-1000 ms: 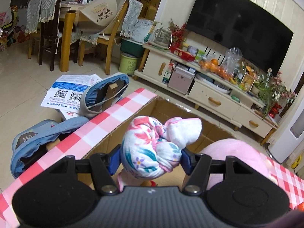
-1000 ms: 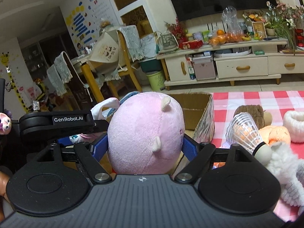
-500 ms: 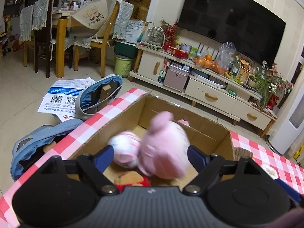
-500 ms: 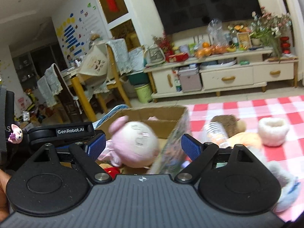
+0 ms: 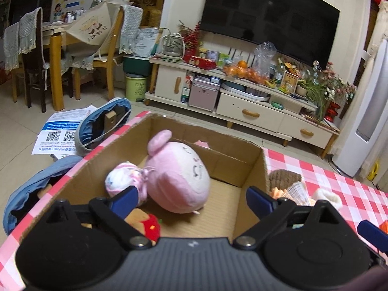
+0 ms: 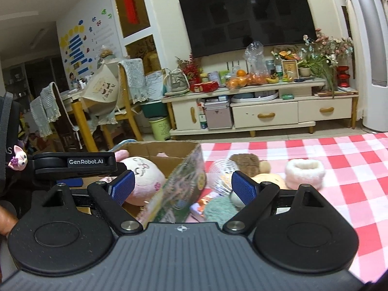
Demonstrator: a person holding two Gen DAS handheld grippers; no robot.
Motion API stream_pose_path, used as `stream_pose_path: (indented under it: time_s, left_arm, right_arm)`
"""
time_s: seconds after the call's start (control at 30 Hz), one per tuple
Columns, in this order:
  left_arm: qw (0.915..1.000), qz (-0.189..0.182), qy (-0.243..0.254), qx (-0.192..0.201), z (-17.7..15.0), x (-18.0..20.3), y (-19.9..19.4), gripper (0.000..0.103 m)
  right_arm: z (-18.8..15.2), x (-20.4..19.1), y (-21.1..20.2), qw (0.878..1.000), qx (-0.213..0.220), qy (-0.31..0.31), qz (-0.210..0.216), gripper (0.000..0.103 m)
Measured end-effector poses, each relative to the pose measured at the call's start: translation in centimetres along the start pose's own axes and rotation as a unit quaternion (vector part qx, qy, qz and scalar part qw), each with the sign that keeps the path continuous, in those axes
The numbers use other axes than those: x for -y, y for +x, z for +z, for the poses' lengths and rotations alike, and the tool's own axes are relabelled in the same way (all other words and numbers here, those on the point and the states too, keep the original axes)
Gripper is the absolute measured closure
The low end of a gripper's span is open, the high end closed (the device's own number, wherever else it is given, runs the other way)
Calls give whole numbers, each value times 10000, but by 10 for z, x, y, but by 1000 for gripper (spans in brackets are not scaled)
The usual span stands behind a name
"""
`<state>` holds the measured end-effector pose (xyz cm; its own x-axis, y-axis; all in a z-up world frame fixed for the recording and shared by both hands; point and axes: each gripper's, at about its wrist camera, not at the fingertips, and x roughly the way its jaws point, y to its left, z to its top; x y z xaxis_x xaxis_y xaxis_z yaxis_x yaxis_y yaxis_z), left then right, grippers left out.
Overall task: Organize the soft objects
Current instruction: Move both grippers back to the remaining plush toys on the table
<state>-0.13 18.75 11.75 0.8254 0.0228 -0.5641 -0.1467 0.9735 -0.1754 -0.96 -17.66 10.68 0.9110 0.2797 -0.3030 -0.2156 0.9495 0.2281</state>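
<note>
Three soft toys are lying inside the one cardboard box: one pink plush, one floral cloth bundle touching its left side, and one red-topped toy nearest the camera. Right of the box, four soft things are resting on the checkered tablecloth: one brown plush, one orange plush, one white fluffy ring, one teal yarn ball. One netted shuttlecock is sitting among them.

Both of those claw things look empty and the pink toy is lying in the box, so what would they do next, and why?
Probably swing the right gripper over to the soft toys on the checked cloth, perhaps the white fluffy ring. Both grippers are open and empty, the pink plush and the floral bundle already lie in the cardboard box, and toys remain outside beside it.
</note>
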Motion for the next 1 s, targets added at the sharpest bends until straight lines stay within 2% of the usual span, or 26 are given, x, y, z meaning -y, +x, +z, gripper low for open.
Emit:
stream_pose_path:
  time_s: [0.37,1.0]
  left_arm:
    - [9988,-146,459,-79,-14,34,-3,1]
    - [9938,-274,1072,-58,-34,81,-10,1]
  right_arm:
    - [-3,7,-6,9992,56,52,-391,0]
    - [-14,8,-17,9949,313,322,-906,0]
